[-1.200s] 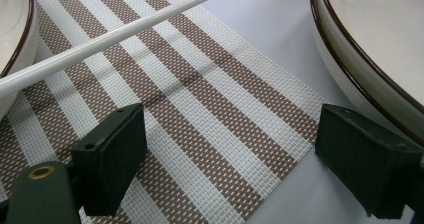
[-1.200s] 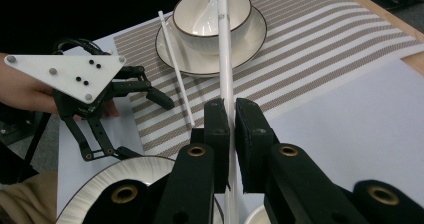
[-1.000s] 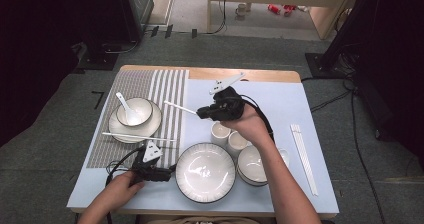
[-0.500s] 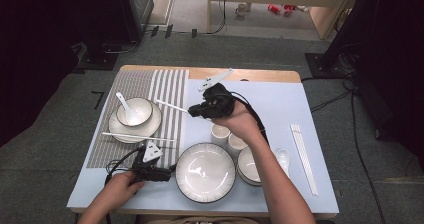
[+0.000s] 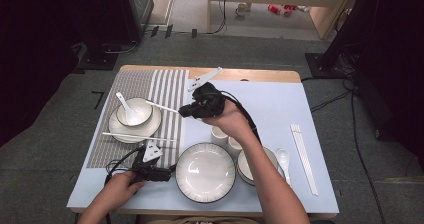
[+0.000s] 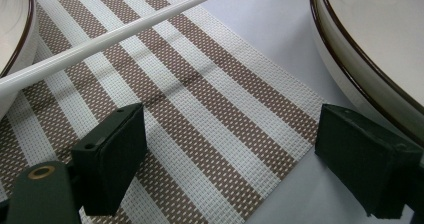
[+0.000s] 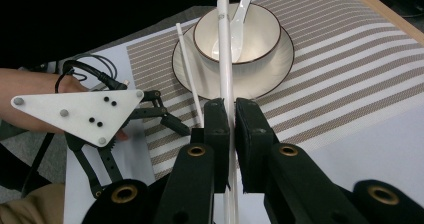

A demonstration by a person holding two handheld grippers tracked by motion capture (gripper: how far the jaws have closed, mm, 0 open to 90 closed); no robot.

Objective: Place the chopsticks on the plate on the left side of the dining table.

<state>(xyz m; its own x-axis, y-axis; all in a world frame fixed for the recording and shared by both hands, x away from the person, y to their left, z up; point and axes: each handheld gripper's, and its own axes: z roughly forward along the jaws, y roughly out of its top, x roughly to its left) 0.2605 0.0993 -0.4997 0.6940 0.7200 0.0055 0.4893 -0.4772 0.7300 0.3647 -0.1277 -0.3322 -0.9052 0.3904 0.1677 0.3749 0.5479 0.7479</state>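
1. Right gripper view: my right claw (image 7: 229,129) is clamped tight on 1 white chopstick (image 7: 223,49), which runs straight out between the jaws toward the bowl (image 7: 260,31) with its white spoon (image 7: 239,19).
2. High view: that chopstick (image 5: 161,106) hangs in the air over the striped placemat (image 5: 170,86), tip pointing at the bowl (image 5: 142,115) on its saucer (image 5: 119,131); my right claw (image 5: 184,111) holds the near end.
3. A 2nd chopstick (image 5: 135,135) already lies across the saucer's near rim and out over the placemat. I judge the step in hand is laying mine beside it.
4. To do it well, I should turn my wrist until my chopstick runs parallel to the resting one, then lower it level so both ends land together and nothing rolls.
5. I should keep the tip clear of the spoon handle and the bowl rim; a knock there could tip the spoon out.
6. I should let go only once the stick bears on the rim and mat, and open gently.
7. Left gripper view: my left claw (image 6: 225,159) stands wide open and holds nothing, low over the placemat (image 6: 210,114) beside the large plate (image 6: 370,69), with the resting chopstick (image 6: 105,39) ahead. It should stay parked there on the worktop (image 5: 280,104), out of the way.
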